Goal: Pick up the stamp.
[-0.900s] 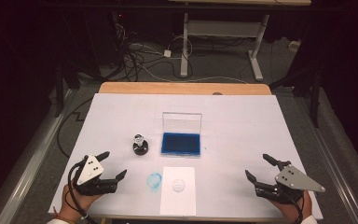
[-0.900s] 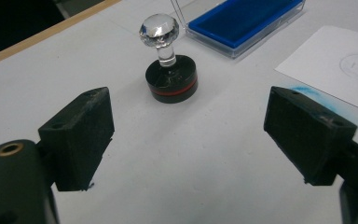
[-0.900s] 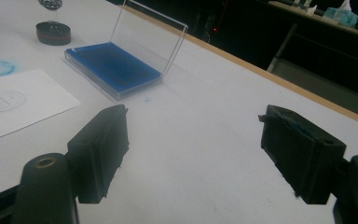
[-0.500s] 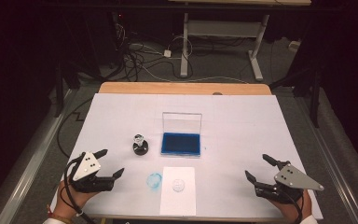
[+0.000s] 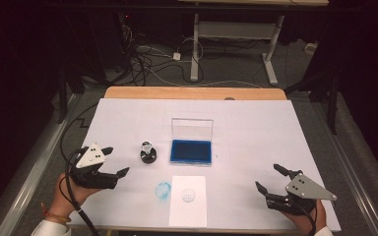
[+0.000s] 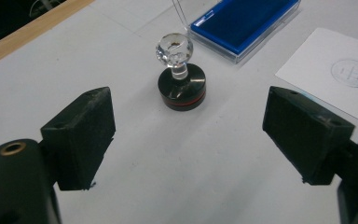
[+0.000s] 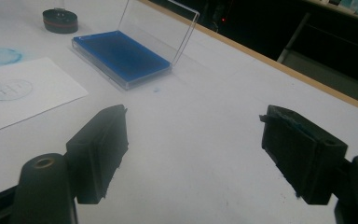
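Note:
A stamp [image 5: 147, 151] with a clear knob and a black base stands upright on the white table [image 5: 256, 123], left of an open blue ink pad [image 5: 191, 151]. In front of the pad lies a white paper [image 5: 188, 211] with a round imprint [image 5: 189, 195]. My left gripper [image 5: 117, 160] is open and empty, a short way left of the stamp. In the left gripper view the stamp [image 6: 182, 77] stands ahead of the spread jaws, apart from them. My right gripper [image 5: 267, 177] hovers open and empty at the front right, pointing toward the ink pad [image 7: 121, 56].
A blue ink smudge [image 5: 163, 190] marks the table left of the paper. The pad's clear lid [image 5: 192, 129] stands up at its far side. The table's wooden far edge [image 5: 192, 92] borders a dark floor with cables.
My left gripper has moved forward from the front edge toward the stamp. The right gripper has stayed in place.

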A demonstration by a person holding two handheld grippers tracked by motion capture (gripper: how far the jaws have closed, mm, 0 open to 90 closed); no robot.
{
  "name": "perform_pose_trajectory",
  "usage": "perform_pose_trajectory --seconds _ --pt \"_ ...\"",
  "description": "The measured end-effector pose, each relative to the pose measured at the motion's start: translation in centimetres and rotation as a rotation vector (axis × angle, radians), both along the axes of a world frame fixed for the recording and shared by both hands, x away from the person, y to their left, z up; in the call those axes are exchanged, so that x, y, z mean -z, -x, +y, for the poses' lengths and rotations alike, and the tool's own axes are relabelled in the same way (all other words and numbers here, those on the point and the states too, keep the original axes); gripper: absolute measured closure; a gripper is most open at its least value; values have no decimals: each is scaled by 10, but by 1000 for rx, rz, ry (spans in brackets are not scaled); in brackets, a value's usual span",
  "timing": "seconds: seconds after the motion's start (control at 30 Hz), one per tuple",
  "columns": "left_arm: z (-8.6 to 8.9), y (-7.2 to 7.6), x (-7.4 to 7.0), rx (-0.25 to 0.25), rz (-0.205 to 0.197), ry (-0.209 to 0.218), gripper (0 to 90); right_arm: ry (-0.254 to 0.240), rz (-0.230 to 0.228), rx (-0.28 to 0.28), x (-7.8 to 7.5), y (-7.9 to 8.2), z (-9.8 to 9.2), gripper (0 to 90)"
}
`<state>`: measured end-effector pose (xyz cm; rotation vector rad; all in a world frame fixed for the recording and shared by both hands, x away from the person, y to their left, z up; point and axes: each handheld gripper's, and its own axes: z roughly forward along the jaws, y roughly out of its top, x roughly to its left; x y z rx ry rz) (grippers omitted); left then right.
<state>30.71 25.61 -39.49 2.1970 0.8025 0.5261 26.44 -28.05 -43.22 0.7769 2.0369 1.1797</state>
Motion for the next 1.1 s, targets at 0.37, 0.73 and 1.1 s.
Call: perform_pose_trajectory --seconds 0.37,0.73,1.1 --pt "-22 -42 -14 57 125 -76 160 20 29 -5 3 -2 2 229" --pt "-39 -85 0 80 252 -146 160 38 42 -28 5 -2 5 248" --pt "-55 -107 9 80 295 -161 203 54 62 -45 7 -3 7 269"
